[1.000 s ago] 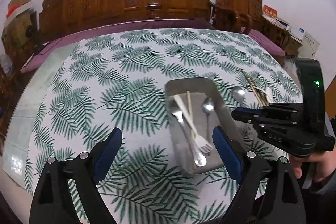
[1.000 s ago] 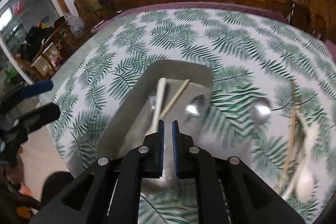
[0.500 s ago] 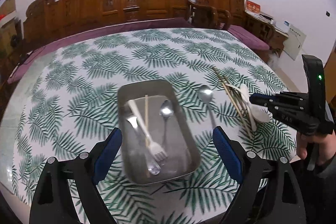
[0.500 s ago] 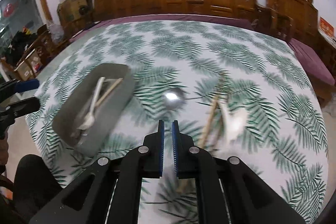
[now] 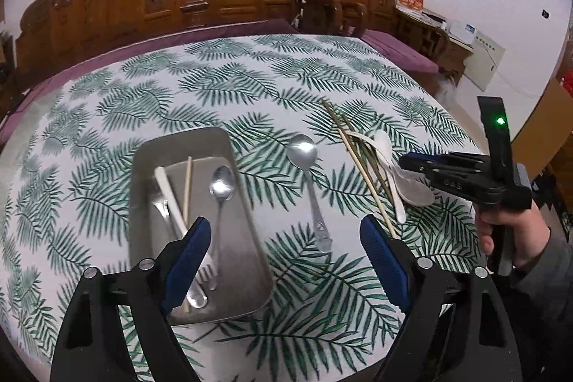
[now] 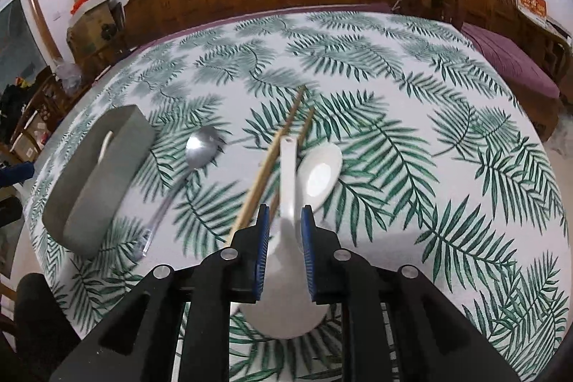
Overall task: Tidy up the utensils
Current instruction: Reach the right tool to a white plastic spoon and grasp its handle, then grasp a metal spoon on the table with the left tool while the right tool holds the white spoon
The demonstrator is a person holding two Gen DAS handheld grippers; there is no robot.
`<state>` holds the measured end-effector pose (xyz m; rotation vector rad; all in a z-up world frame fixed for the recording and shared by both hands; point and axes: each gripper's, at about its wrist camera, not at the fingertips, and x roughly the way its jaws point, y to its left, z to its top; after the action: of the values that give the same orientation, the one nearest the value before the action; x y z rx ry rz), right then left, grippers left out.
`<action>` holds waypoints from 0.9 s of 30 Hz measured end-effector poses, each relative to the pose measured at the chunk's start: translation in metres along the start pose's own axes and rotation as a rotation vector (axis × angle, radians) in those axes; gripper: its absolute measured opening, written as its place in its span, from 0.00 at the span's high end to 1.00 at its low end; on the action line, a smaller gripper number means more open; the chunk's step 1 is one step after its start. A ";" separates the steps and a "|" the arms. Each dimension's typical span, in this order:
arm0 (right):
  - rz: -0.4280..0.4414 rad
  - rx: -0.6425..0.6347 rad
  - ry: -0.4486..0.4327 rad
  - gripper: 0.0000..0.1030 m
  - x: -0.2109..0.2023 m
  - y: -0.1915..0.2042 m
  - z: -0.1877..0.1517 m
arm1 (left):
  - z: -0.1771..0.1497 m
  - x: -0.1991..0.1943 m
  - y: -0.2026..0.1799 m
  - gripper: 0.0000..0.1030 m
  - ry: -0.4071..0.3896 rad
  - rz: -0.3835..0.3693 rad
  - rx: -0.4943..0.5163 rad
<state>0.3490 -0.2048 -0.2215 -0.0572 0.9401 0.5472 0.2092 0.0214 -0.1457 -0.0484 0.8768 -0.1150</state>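
room to move: far half of the leaf-print tablecloth (image 5: 222, 85) is bare, and the metal tray (image 5: 247, 238) sits near the front edge with cloth free on both sides
left gripper (image 5: 283, 260): jaws spread wide, nothing in them, hanging over the tray's right side
right gripper (image 6: 284, 231): jaws have just been opening, a narrow gap now, and the white ceramic spoon (image 6: 288, 181) handle runs between the pads; can't tell if they press on it
loose stuff: steel spoon (image 5: 308, 174) between the tray and the chopsticks (image 5: 361, 167), second white spoon (image 6: 320, 174) alongside
hard to see: tray contents are half behind the left pad, and the near spoon's bowl is under the right gripper
vs before: the right gripper was over the tray, now it's over the white spoons
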 end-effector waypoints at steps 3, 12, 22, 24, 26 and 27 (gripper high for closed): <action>0.022 -0.005 0.007 0.81 0.004 0.000 -0.001 | -0.001 0.006 -0.004 0.23 0.008 -0.005 0.004; -0.004 -0.043 0.047 0.81 0.020 0.003 -0.003 | -0.001 0.025 -0.015 0.28 0.036 -0.010 0.018; 0.022 -0.042 0.055 0.88 0.021 0.005 -0.002 | 0.008 0.048 -0.029 0.32 0.063 -0.004 0.043; 0.032 -0.028 0.040 0.89 0.016 0.001 0.000 | 0.011 0.054 -0.032 0.33 0.069 -0.001 0.052; 0.046 -0.012 0.024 0.89 0.011 -0.003 0.002 | 0.015 0.062 -0.035 0.37 0.078 0.003 0.062; 0.052 0.000 0.010 0.89 0.007 -0.006 0.003 | 0.017 0.066 -0.037 0.38 0.084 0.001 0.064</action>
<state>0.3575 -0.2064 -0.2264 -0.0352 0.9535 0.5956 0.2606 -0.0230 -0.1820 0.0169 0.9567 -0.1449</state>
